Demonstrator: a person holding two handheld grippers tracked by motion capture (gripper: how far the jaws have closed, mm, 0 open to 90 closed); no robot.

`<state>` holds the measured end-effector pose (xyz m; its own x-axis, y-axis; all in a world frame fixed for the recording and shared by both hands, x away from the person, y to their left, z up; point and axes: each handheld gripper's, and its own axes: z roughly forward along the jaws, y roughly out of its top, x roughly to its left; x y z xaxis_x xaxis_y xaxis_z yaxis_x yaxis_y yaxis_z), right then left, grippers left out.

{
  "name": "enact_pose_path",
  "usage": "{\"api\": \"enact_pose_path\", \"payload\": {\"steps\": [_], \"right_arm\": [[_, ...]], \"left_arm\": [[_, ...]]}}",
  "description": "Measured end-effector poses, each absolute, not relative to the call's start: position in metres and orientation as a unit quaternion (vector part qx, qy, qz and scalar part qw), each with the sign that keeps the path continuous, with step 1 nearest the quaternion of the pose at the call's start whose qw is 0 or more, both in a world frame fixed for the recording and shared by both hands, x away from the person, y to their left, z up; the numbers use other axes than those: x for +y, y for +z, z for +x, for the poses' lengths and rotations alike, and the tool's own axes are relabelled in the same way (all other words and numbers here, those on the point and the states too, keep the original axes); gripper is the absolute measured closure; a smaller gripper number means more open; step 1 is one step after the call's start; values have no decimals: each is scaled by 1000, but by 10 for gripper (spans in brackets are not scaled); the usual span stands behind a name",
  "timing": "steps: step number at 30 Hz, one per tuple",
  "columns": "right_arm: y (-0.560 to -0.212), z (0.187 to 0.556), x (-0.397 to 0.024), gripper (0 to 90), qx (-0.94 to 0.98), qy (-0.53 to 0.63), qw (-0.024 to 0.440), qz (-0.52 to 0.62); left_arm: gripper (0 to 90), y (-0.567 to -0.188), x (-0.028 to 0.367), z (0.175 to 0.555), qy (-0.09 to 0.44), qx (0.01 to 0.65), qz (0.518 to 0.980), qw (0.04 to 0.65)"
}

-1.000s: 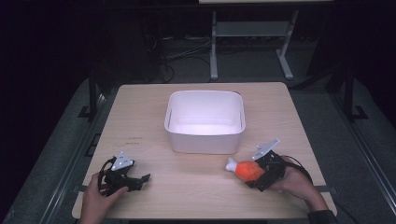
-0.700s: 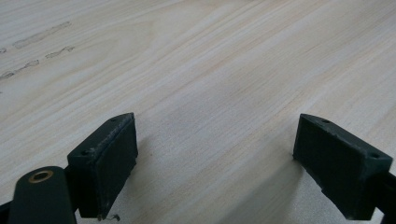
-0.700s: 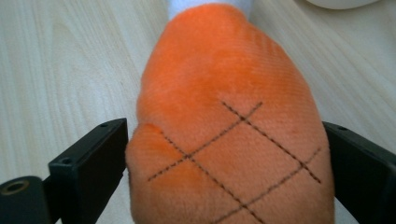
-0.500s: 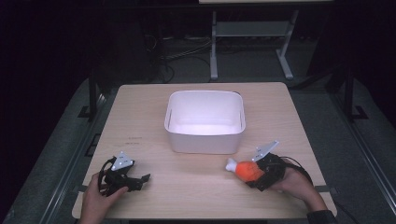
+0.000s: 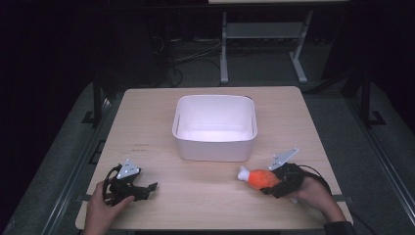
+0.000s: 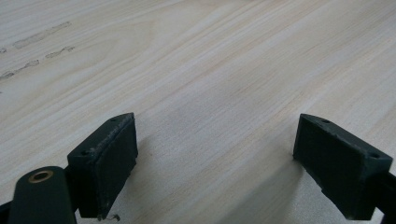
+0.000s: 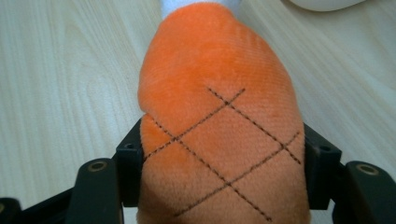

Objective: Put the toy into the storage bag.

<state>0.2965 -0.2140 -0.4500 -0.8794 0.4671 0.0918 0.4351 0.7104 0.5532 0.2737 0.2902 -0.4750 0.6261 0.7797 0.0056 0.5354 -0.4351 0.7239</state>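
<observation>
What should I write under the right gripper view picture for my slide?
Tongs squeezing an orange plush drumstick on a wooden table.

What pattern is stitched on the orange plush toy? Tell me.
Dark crossed diagonal lines forming diamonds on the plush toy, clearest in the right gripper view.

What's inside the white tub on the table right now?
The white tub shows a bare white floor with nothing on it; its near wall hides the strip of floor just behind it.

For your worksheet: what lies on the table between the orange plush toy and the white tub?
Nothing: in the high view, bare wooden table separates the orange plush toy from the white tub.
</observation>
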Motion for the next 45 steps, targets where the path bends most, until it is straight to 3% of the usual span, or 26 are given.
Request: {"api": "enact_pose_path", "payload": {"steps": [45], "right_arm": [[-392,300,-282,318,876,363,75,308]], "left_arm": [[129,-475,290,274,173,395,830,352]]}}
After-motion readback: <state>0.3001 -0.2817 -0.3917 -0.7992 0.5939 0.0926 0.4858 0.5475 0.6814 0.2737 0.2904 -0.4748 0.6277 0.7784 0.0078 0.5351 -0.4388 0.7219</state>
